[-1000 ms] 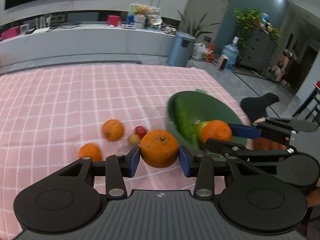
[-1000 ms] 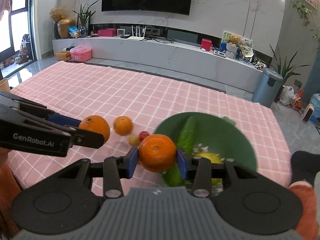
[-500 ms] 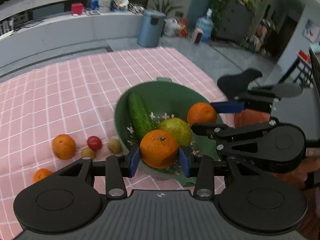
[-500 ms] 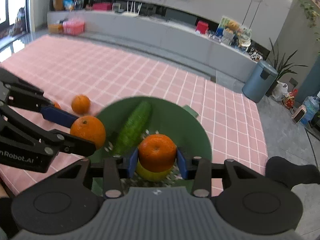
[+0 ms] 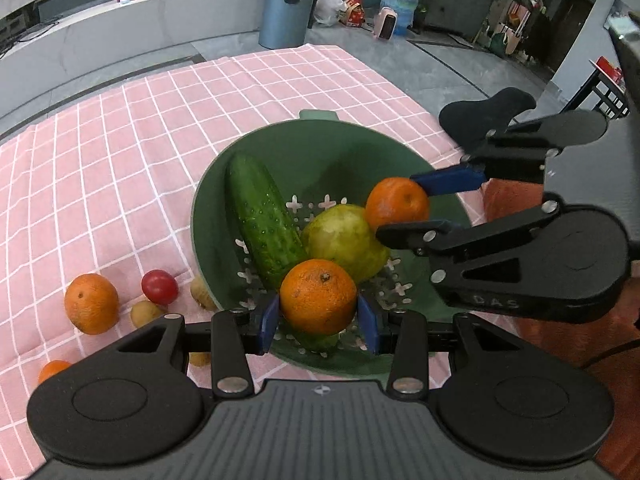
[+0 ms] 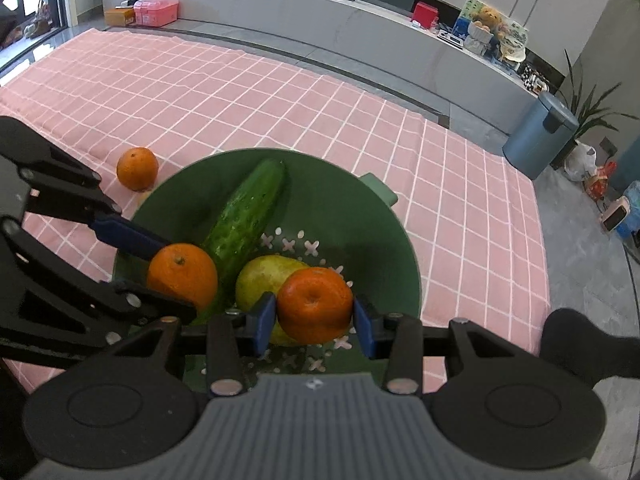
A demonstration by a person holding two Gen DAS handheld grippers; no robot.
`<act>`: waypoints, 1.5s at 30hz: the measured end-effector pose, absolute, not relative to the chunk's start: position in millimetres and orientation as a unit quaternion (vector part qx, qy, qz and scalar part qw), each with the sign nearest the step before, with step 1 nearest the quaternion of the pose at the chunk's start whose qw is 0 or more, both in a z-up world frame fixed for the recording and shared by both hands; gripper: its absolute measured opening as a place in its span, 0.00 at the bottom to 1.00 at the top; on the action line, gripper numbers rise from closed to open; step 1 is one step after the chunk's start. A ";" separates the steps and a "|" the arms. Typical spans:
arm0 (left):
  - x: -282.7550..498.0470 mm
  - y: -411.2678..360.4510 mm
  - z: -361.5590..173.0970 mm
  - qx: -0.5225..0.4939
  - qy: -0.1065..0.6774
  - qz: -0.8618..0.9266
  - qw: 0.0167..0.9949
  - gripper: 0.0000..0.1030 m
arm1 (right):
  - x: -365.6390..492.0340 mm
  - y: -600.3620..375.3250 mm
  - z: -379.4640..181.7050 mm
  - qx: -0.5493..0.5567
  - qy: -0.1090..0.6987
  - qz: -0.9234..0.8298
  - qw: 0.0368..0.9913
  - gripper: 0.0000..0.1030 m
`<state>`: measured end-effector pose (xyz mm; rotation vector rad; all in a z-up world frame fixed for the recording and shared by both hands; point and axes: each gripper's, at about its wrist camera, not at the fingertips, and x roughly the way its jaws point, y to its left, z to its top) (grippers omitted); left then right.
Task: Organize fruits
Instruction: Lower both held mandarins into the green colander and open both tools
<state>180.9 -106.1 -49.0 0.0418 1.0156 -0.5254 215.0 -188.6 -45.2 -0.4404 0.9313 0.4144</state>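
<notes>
A green colander bowl (image 5: 340, 136) (image 6: 384, 240) sits on the pink checked cloth with a cucumber (image 5: 260, 212) (image 6: 244, 212) and a yellow-green pear (image 5: 340, 236) (image 6: 264, 272) inside. My left gripper (image 5: 318, 316) is shut on an orange (image 5: 318, 296) held over the bowl's near side. My right gripper (image 6: 314, 320) is shut on a second orange (image 6: 314, 304) above the pear. In the left wrist view the right gripper (image 5: 400, 208) and its orange (image 5: 396, 202) show at the bowl's right side. In the right wrist view the left gripper (image 6: 176, 280) and its orange (image 6: 182, 276) show at left.
Loose fruit lies on the cloth left of the bowl: an orange (image 5: 91, 298) (image 6: 137, 168), a red cherry tomato (image 5: 159, 287), small tan fruits (image 5: 144, 314), another small orange (image 5: 52, 370). A grey bin (image 5: 286, 10) and a low white counter (image 6: 320, 32) stand beyond the cloth.
Both grippers carried their oranges sideways from over the cloth to above the bowl and sank a little toward it. Their grips have not changed.
</notes>
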 end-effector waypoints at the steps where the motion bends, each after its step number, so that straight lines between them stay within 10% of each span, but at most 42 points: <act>1: 181.6 -106.0 -49.3 0.017 0.481 -0.250 0.840 0.47 | 216.0 -187.8 -45.2 -0.212 0.441 0.197 0.850 0.38; 45: 170.6 -33.6 -17.7 -0.008 0.439 -0.143 0.887 0.62 | 244.9 -202.6 -43.4 -0.148 0.477 0.162 0.851 0.38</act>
